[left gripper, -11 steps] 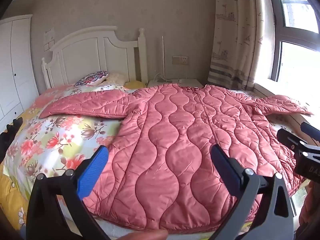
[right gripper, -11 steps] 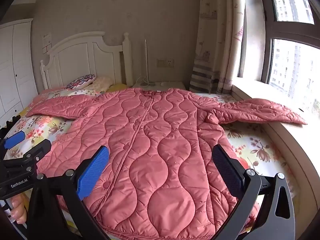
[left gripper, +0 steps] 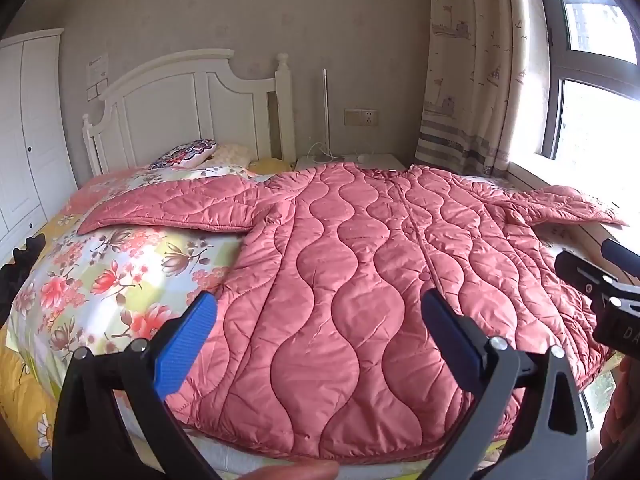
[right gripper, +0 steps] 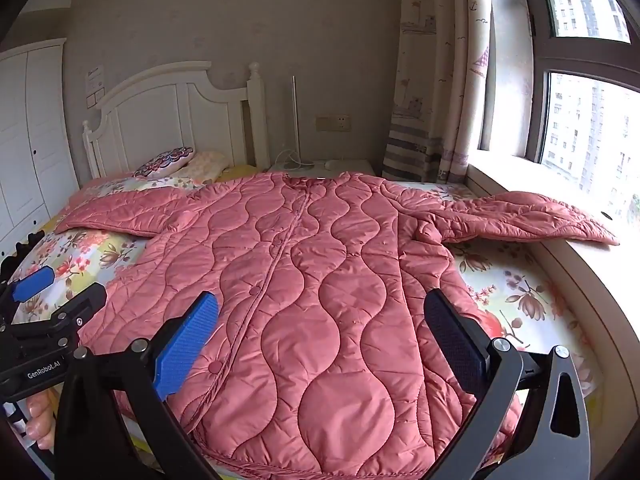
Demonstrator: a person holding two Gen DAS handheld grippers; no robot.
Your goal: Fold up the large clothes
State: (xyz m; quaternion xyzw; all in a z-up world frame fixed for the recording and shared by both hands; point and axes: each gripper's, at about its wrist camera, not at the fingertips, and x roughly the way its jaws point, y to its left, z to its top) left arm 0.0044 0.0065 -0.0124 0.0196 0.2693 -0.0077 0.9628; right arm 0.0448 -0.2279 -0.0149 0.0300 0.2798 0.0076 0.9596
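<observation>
a pink quilted coat (right gripper: 320, 300) lies spread flat, front up, on the floral bedspread (left gripper: 100, 276), collar toward the white headboard (left gripper: 180, 108) at 12 o'clock. one sleeve (right gripper: 520, 220) reaches the windowsill (right gripper: 580, 264) at 3 o'clock. the left gripper (left gripper: 320, 344) and right gripper (right gripper: 324, 344) both hover at 6 o'clock over the hem, jaws spread wide, grasping nothing.

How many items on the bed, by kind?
Pink quilted coat, spread flat, both sleeves out: 1
Floral duvet under it: 1
Pillows at the white headboard (patterned navy pillow, pale cream pillow): 2
Total: 4
Both grippers, left and right, hover open, holding nothing.
</observation>
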